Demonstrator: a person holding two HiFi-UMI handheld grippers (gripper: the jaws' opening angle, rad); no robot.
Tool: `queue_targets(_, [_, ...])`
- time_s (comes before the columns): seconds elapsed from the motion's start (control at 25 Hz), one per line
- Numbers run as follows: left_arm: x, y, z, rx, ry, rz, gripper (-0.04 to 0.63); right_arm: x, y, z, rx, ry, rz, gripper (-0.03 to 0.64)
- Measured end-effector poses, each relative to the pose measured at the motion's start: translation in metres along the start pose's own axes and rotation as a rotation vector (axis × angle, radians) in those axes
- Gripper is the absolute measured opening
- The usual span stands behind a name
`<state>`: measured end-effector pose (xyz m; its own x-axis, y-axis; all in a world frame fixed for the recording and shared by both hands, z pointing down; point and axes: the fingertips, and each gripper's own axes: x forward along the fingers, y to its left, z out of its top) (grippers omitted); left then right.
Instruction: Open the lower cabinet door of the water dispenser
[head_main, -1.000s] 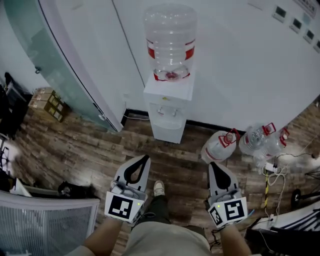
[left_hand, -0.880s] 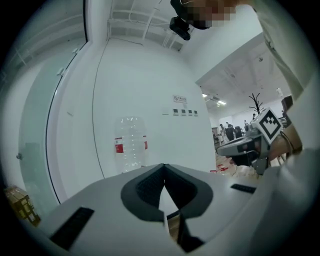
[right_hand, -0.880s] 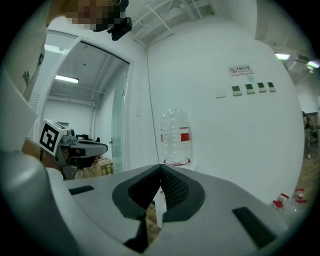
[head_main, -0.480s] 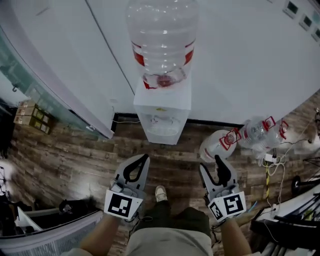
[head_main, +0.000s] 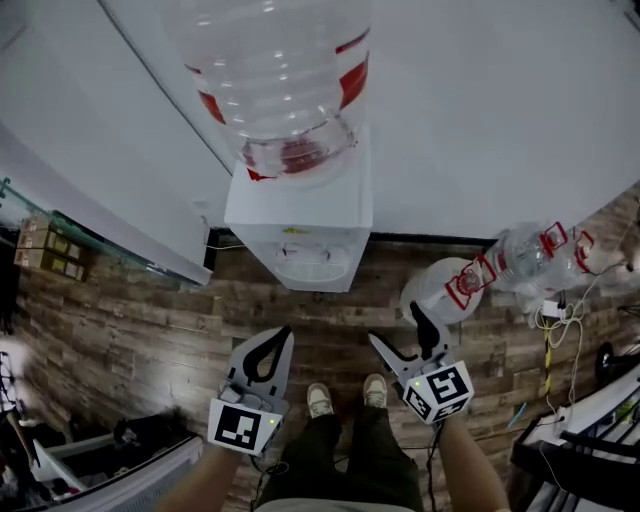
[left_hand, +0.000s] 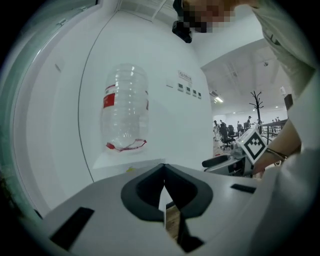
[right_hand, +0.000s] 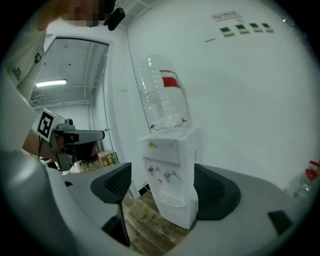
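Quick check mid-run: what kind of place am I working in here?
Most likely an office. A white water dispenser stands against the wall, spare water jugs sit beside it on the wood-look floor, and desk chairs fill an open room beyond.

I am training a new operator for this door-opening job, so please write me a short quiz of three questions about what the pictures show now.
1. True or false: the right gripper touches the water dispenser.
2. Which gripper is shut? A) left gripper B) right gripper C) both
3. Fill in: in the head view, the spare bottles lie on the floor to the dispenser's ____.
Key: 1 false, it is apart; its jaws have just been opening, with nothing between them. 2 A. 3 right.
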<state>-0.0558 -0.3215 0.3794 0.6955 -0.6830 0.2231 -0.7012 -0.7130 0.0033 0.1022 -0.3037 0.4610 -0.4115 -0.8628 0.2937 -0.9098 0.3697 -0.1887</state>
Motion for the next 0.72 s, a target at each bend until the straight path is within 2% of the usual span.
queue_targets(0.28, [0.065,0.008,-0.097,-0.002,0.063,0.021,0.005,0.074,-0.055,-0.101,0.03,0.088,0.065,0.387])
queue_targets(0.48, [0.108,0.016,-0.149,0.015,0.066,0.047,0.005,0.125,-0.087,-0.162,0.01,0.126,0.097,0.382])
queue_targets(0.6, [0.13,0.018,-0.18,-0.004,0.066,0.05,0.005,0.153,-0.099,-0.194,-0.001,0.137,0.11,0.377])
queue_targets(0.72, [0.15,0.025,-0.206,0.022,0.056,0.056,0.005,0.178,-0.109,-0.228,-0.019,0.16,0.123,0.376])
